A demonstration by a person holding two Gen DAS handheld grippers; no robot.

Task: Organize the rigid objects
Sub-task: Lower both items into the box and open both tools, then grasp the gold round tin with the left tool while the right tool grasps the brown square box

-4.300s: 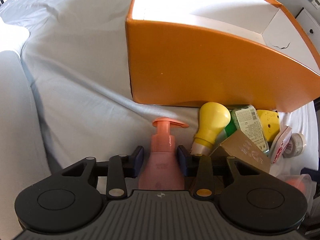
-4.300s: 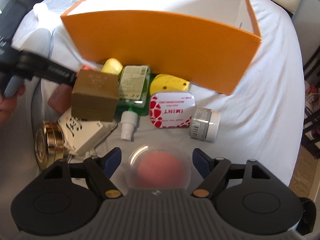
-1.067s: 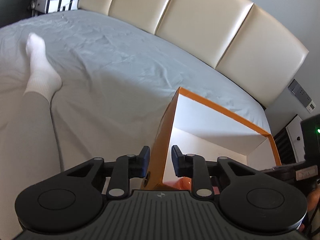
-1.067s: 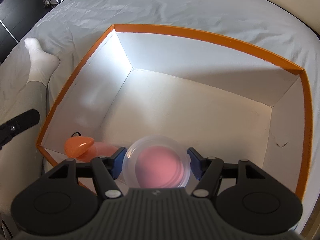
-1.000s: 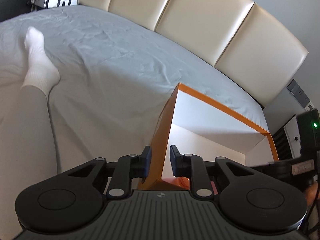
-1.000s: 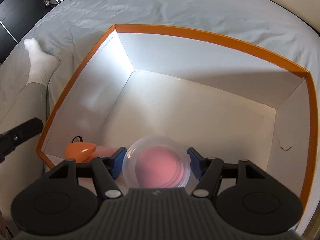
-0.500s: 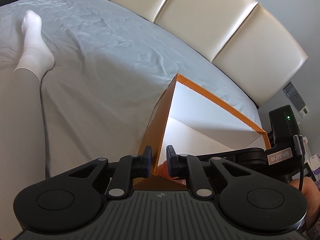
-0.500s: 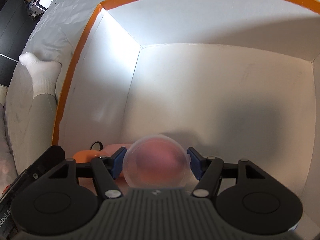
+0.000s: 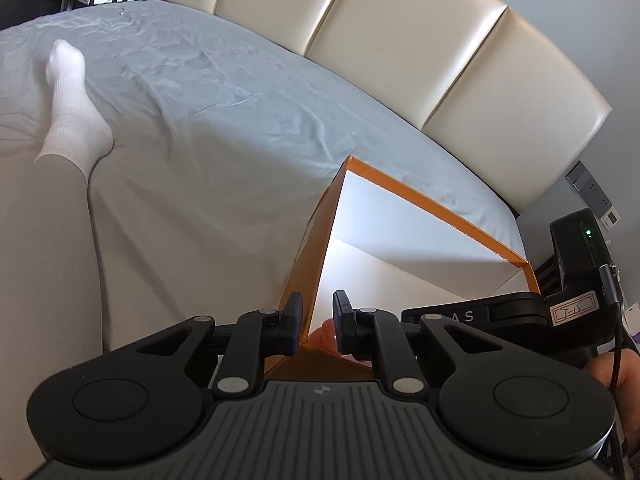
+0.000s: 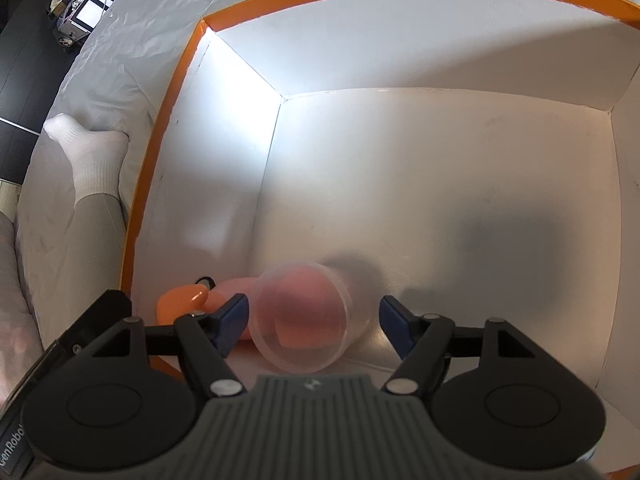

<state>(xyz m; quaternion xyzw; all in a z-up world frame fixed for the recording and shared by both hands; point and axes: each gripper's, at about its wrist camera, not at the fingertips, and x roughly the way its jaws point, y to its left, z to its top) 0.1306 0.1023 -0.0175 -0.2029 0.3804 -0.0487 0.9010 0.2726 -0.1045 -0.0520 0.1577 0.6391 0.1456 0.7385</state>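
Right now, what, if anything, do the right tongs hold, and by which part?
Nothing: the right tongs stand open; the clear round plastic tub lies unclamped between them inside the orange cardboard box.

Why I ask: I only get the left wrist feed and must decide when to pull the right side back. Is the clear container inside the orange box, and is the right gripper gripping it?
Observer: Yes. The clear container lies on its side on the floor of the orange box, near the front wall.
Operator: And the grip?
Observer: The right gripper is open. Its fingers stand on either side of the container, and the right one is clearly apart from it.
Operator: Anything else in there?
Observer: A pink pump bottle lies in the near left corner, beside the container.
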